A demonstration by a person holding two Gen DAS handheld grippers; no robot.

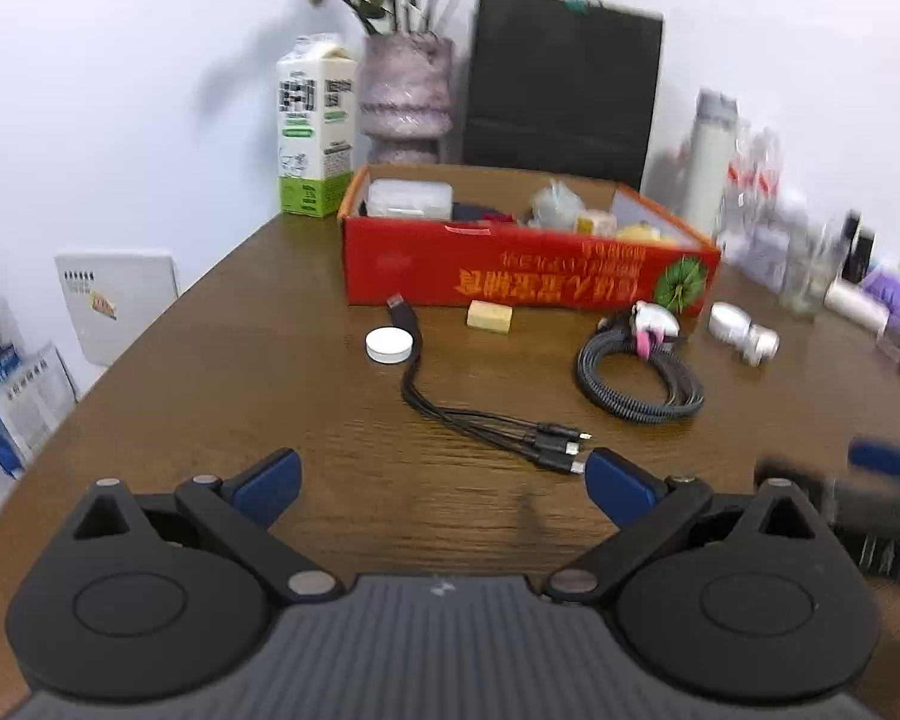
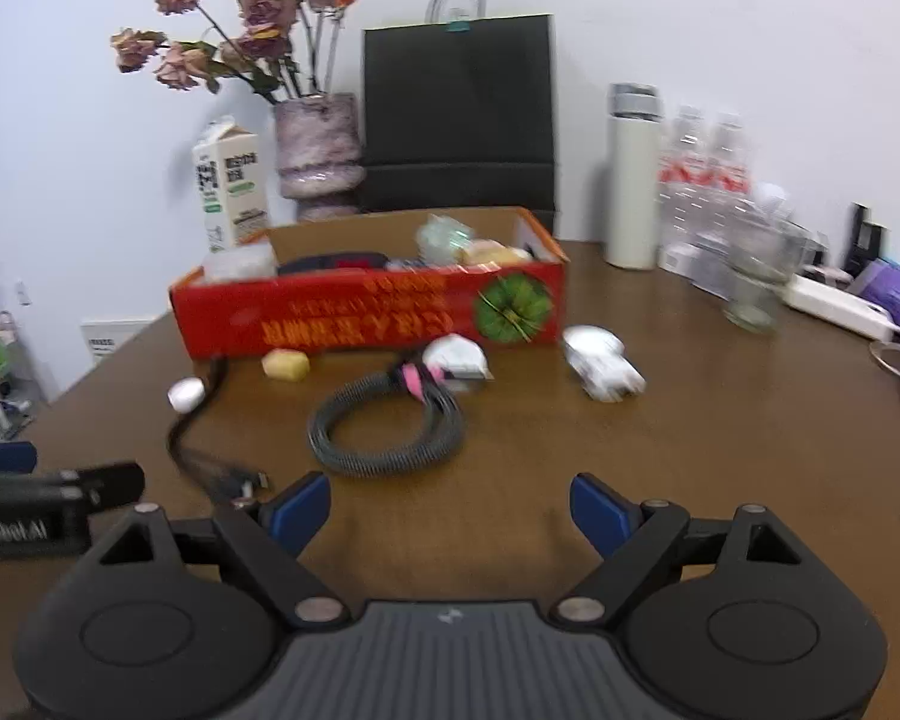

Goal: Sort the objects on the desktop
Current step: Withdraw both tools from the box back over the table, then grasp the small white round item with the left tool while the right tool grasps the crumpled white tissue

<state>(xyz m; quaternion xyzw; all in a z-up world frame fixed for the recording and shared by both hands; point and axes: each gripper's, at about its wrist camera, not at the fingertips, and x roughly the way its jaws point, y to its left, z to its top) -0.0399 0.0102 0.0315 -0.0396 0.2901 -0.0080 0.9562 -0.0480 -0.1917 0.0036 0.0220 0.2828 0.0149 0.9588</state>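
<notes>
Coiled cable [image 2: 387, 429]: lying mid-frame on the tabletop [image 2: 660, 450], just ahead of the right gripper [image 2: 450, 510], coil flat.
Right gripper: standing spread, empty, sitting nearer.
Left gripper [image 1: 444, 480]: standing spread, empty, facing the black multi-plug cable [image 1: 450, 396].
Red box [image 2: 366, 315]: sitting behind, upper centre.

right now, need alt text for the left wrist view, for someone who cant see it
The open left gripper hovers empty over a brown table, facing a red box of small items. Loose before the box lie a black multi-plug cable, a white puck, a yellow block, a coiled grey cable and a white charger.
</notes>
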